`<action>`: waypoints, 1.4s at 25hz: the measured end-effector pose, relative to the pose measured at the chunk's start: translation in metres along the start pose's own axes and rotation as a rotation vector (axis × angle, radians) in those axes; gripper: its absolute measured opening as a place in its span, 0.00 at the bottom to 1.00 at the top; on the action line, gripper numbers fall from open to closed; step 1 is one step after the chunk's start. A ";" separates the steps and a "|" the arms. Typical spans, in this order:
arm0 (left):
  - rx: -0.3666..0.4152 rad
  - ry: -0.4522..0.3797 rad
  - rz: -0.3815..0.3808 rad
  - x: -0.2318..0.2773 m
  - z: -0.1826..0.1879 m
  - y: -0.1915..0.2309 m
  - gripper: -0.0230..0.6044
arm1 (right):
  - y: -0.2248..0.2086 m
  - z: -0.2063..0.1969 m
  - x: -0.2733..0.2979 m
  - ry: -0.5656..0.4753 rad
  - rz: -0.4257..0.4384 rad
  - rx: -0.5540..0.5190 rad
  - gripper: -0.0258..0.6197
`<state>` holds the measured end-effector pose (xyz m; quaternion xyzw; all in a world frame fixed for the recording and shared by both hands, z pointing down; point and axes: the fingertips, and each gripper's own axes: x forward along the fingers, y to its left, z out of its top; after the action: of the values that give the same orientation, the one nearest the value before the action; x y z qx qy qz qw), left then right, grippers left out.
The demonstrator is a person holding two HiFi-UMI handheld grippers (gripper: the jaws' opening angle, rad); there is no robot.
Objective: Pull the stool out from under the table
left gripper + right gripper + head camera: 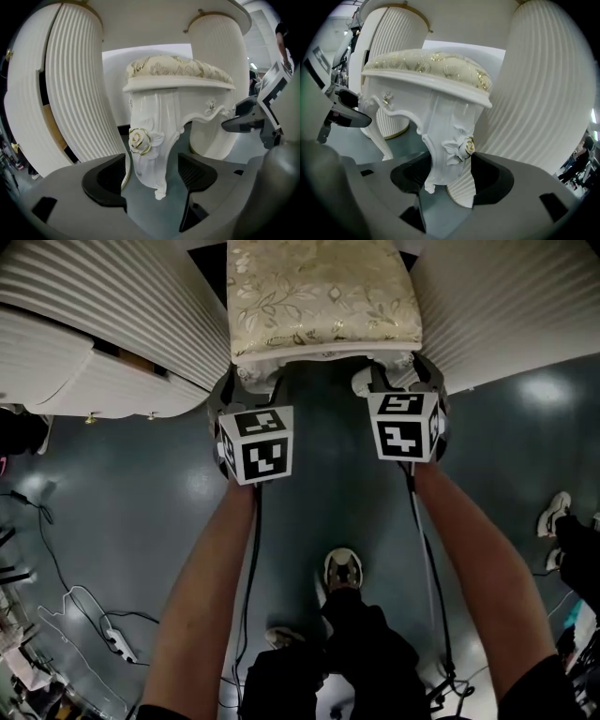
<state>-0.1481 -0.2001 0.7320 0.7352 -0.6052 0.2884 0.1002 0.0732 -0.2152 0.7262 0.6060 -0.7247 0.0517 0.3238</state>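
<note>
Dark grey floor lies under a big white table with ribbed sides, and the table's top is cut off. The stool sits between those sides, its far end hidden. The left gripper and right gripper are spread wide, each around a stool leg without pinching it. Cables lie nearby.

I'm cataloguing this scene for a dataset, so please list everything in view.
Stool: one, white carved legs, cream-gold cushion, between the table's pedestals.
Table: one, white ribbed pedestals, either side of the stool.
Floor: dark grey-blue.
Cables: several, black and white, on the floor at left.
Power strip: one, white, among the cables.
Left gripper: grey, open, astride the stool's near left leg.
Right gripper: grey, open, astride the near right leg.
Arms: two, bare, behind the grippers.
Shoe: one, pale, the person's own.
</note>
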 end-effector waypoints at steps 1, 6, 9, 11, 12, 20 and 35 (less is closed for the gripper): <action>0.001 0.008 0.013 0.004 -0.001 0.003 0.58 | 0.001 -0.001 0.004 0.008 0.004 -0.001 0.40; -0.013 0.023 0.029 0.015 0.004 0.008 0.51 | 0.000 0.002 0.009 0.026 0.000 -0.013 0.40; 0.037 0.023 0.029 0.015 0.003 0.004 0.43 | 0.000 0.000 0.008 0.051 -0.013 0.010 0.40; 0.039 0.027 0.029 0.015 0.004 0.004 0.43 | -0.001 0.001 0.008 0.053 -0.011 0.011 0.40; 0.037 0.033 0.026 0.015 0.004 0.004 0.43 | -0.001 0.001 0.008 0.051 -0.008 0.010 0.40; 0.024 0.075 0.003 0.012 0.003 0.003 0.43 | 0.000 -0.001 0.004 0.084 0.021 0.022 0.40; 0.005 0.125 -0.003 0.000 -0.001 0.000 0.43 | 0.002 -0.003 -0.003 0.131 0.060 0.012 0.40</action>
<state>-0.1487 -0.1996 0.7327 0.7168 -0.5960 0.3352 0.1361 0.0730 -0.2108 0.7268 0.5812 -0.7196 0.1055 0.3651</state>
